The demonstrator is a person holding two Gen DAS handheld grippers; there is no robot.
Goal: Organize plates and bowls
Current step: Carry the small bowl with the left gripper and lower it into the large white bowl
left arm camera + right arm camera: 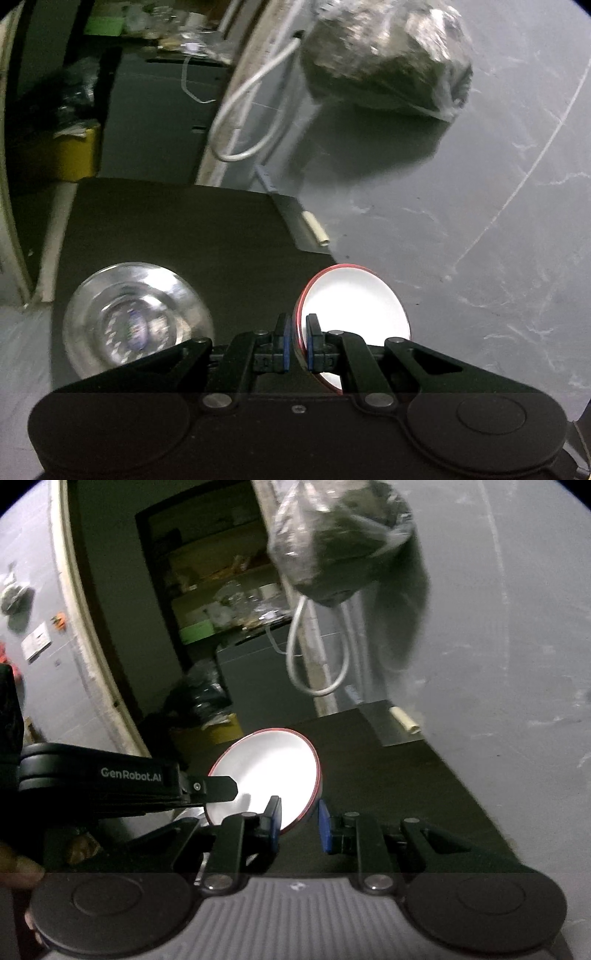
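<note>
A white plate with a red rim [354,306] is held on edge above the dark table [184,229]. My left gripper [297,345] is shut on its rim. In the right wrist view the same plate [269,768] is tilted, with the left gripper [207,788] clamped on its left edge. My right gripper [298,821] is open, its jaws standing on either side of the plate's lower rim without closing on it. A clear glass bowl [136,317] stands on the table to the left of the plate.
A plastic bag with dark contents [388,55] hangs on the grey wall [498,221], with a white cable loop [251,110] beside it. A small beige roll [316,229] lies at the table's far edge. A dark doorway with cluttered shelves [229,602] lies behind.
</note>
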